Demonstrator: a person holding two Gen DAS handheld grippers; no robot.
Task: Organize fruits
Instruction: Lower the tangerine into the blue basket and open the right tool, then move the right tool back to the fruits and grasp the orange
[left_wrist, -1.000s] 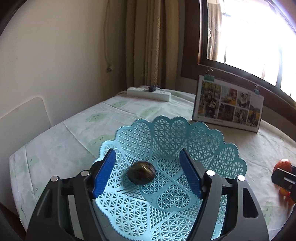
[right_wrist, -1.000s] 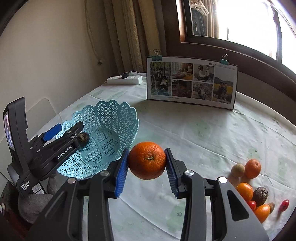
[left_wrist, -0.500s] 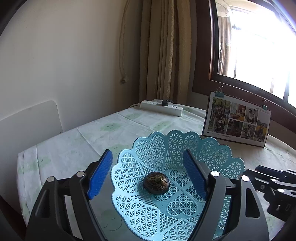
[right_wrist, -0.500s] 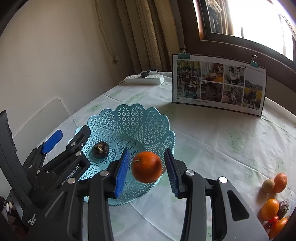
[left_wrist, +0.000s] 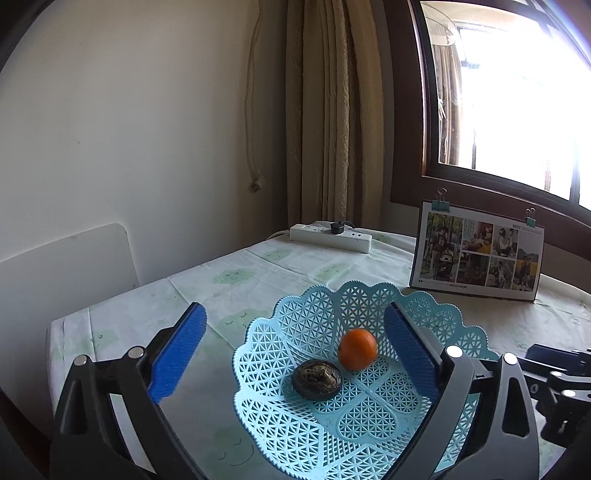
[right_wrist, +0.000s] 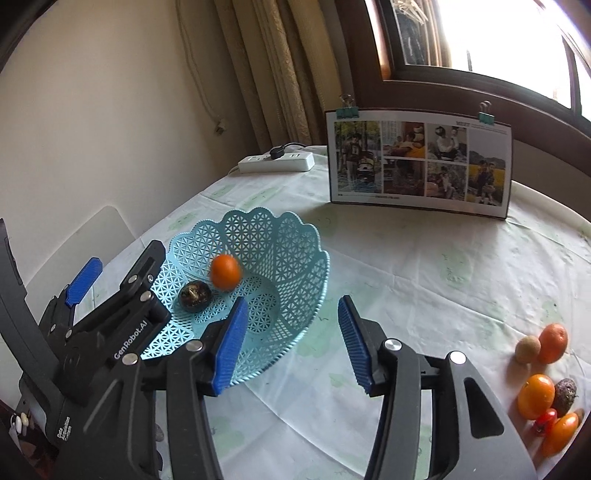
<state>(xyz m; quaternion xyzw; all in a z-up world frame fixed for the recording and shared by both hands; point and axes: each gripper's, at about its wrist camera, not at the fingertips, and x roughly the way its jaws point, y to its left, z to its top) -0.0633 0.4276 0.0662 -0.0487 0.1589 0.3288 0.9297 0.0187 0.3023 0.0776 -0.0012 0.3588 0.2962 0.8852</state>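
A light blue lattice basket (left_wrist: 369, 306) (right_wrist: 306, 269) stands on the table and holds an orange (left_wrist: 357, 349) (right_wrist: 225, 272) beside a dark wrinkled fruit (left_wrist: 317, 379) (right_wrist: 194, 295). My left gripper (left_wrist: 295, 358) (right_wrist: 122, 275) is open, its blue pads either side of the basket's near part. My right gripper (right_wrist: 291, 343) is open and empty, over the basket's right rim. Several loose fruits lie at the table's right: an orange (right_wrist: 553, 343), a brownish fruit (right_wrist: 527, 349), another orange (right_wrist: 535, 396), a dark fruit (right_wrist: 565, 396) and small red ones.
A clipped photo board (right_wrist: 419, 166) (left_wrist: 478, 254) stands behind the basket. A white power strip (right_wrist: 277, 162) (left_wrist: 330, 236) lies at the table's far edge by the curtain. A white chair back (left_wrist: 66, 266) stands at the left.
My right gripper opened and let the orange go; it now lies in the basket beside the dark fruit. The left gripper drew back and up a little.
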